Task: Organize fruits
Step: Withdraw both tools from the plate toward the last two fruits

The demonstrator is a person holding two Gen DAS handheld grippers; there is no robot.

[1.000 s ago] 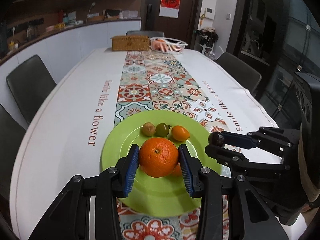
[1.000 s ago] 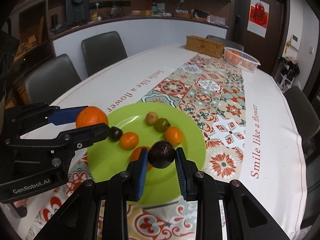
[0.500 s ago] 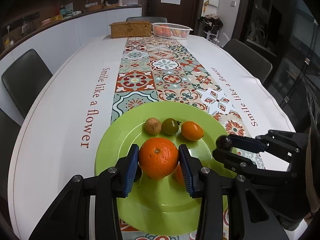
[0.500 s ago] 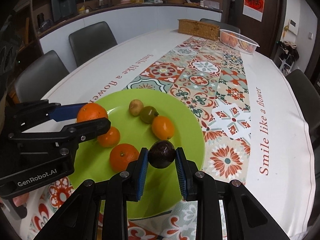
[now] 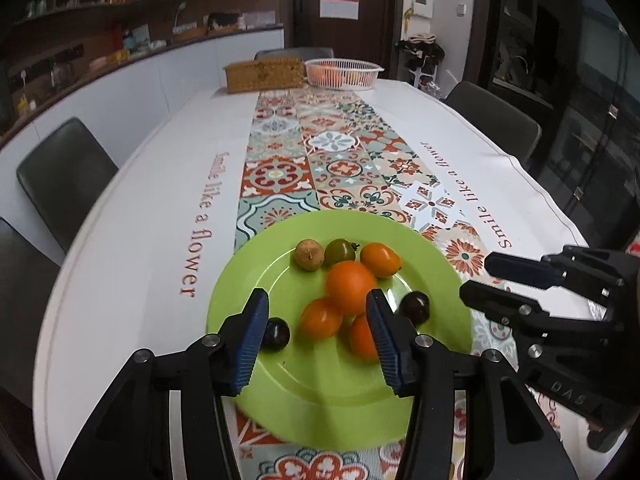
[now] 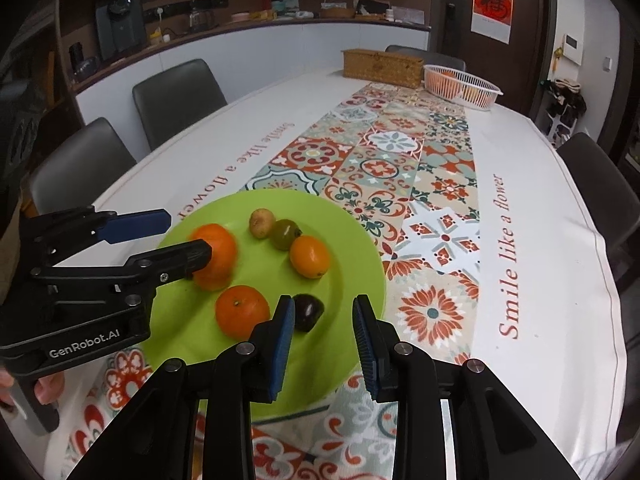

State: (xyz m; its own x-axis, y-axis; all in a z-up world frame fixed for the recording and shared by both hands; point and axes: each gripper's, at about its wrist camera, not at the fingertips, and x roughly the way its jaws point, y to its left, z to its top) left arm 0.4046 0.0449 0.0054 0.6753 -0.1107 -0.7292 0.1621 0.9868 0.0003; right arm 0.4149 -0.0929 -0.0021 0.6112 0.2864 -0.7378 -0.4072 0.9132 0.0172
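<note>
On the green plate (image 5: 256,264) lie several fruits. My left gripper (image 5: 316,300) hangs over the plate's near side with its jaws opening. The big orange (image 5: 350,282) is blurred, free of the pads, and rests against smaller oranges just past the tips. Between the pads there is only plate and fruit lying below. A small dark fruit (image 5: 276,334) sits by the left pad. My right gripper (image 6: 322,304) stands narrowly open over the plate's (image 6: 344,240) right edge. The dark round fruit (image 6: 307,312) lies on the plate by its left fingertip, not pinched.
A brown fruit (image 6: 261,222), a green tomato (image 6: 285,233) and a kumquat (image 6: 310,256) line the plate's far side. A wicker box (image 5: 264,74) and a white basket (image 5: 342,73) of fruit stand at the table's far end. Chairs (image 5: 66,176) ring the table.
The left jaws spread and let the big orange drop onto the plate's pile. The right jaws parted a little and the dark fruit now lies on the plate.
</note>
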